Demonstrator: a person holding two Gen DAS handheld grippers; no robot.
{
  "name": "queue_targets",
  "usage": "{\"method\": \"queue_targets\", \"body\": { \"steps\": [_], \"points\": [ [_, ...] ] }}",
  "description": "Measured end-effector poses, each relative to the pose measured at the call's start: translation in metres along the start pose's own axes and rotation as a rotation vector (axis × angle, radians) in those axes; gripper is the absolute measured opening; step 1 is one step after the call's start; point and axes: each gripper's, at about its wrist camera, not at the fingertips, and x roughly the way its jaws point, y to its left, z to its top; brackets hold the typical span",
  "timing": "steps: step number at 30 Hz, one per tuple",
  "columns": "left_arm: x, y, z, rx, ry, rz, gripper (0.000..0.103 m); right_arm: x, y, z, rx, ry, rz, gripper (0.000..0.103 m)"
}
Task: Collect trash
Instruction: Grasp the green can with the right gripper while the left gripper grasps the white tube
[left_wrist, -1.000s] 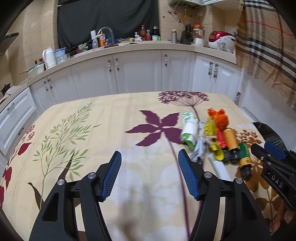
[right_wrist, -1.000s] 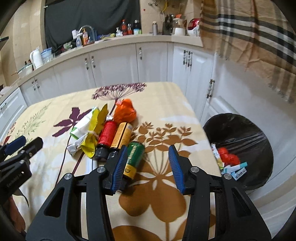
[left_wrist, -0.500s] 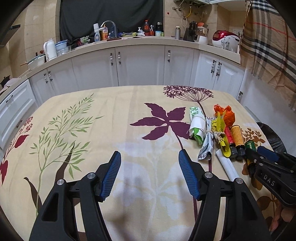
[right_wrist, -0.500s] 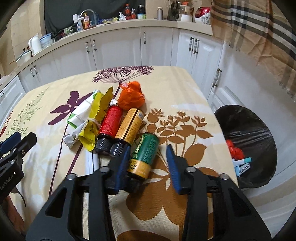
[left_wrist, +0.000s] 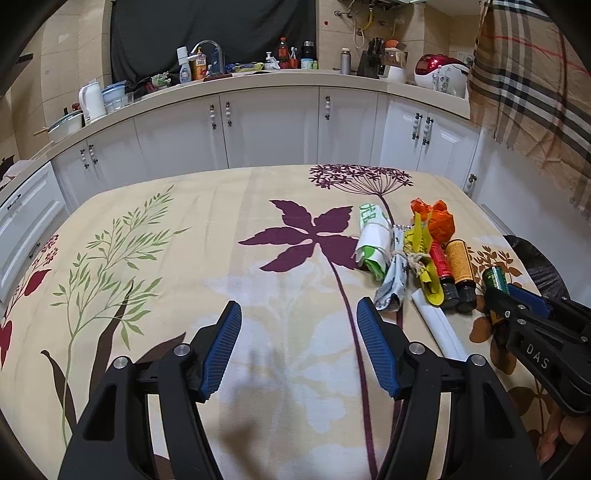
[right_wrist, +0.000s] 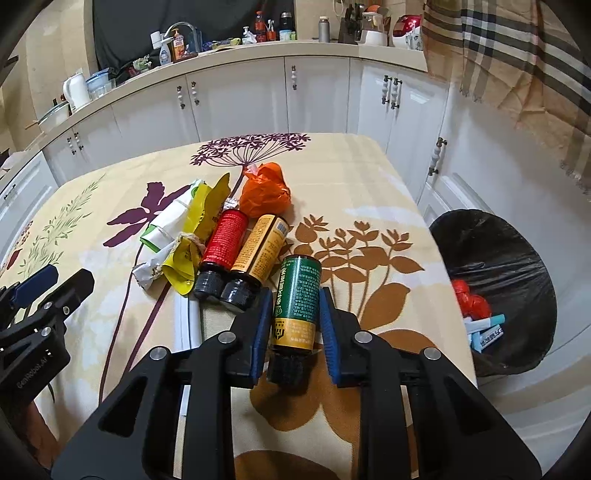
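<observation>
The bin (right_wrist: 495, 291) is standing beside the table (right_wrist: 354, 177), already holding scraps; the left gripper (left_wrist: 299, 350) is hovering released and empty; the right gripper (right_wrist: 293, 325) is clamping the green bottle (right_wrist: 297, 299) at the table's near edge, apparently gripped; lifting and carrying binward should come next.

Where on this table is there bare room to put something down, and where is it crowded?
Free: the cloth left of the purple leaf print, ahead of the left tongs, and the brown flower print between the bottles and the bin-side edge. Crowded: the trash pile and the two bottles beside the green bottle in the right tongs.
</observation>
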Motion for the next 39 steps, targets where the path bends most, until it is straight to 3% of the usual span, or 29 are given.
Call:
{"method": "queue_targets", "body": {
  "steps": [14,25,32,37,39],
  "points": [
    [0.000,-0.032,-0.005,0.042,0.029,-0.049,0.063,-0.015,-0.022,-0.007,0.007,-0.041,-0.038,0.024],
    [0.004,-0.079,-0.010,0.108,0.064,-0.085,0.064,-0.027,-0.047,-0.013,0.045,-0.067,-0.044,0.024],
    [0.021,-0.086,-0.014,0.115,0.155,-0.108,0.065,-0.032,-0.059,-0.015,0.069,-0.079,-0.030,0.024],
    [0.013,-0.082,-0.019,0.124,0.145,-0.114,0.051,-0.034,-0.061,-0.016,0.078,-0.088,-0.021,0.024],
    [0.010,-0.080,-0.021,0.131,0.139,-0.116,0.038,-0.035,-0.062,-0.017,0.079,-0.090,-0.020,0.024]
  ]
}}
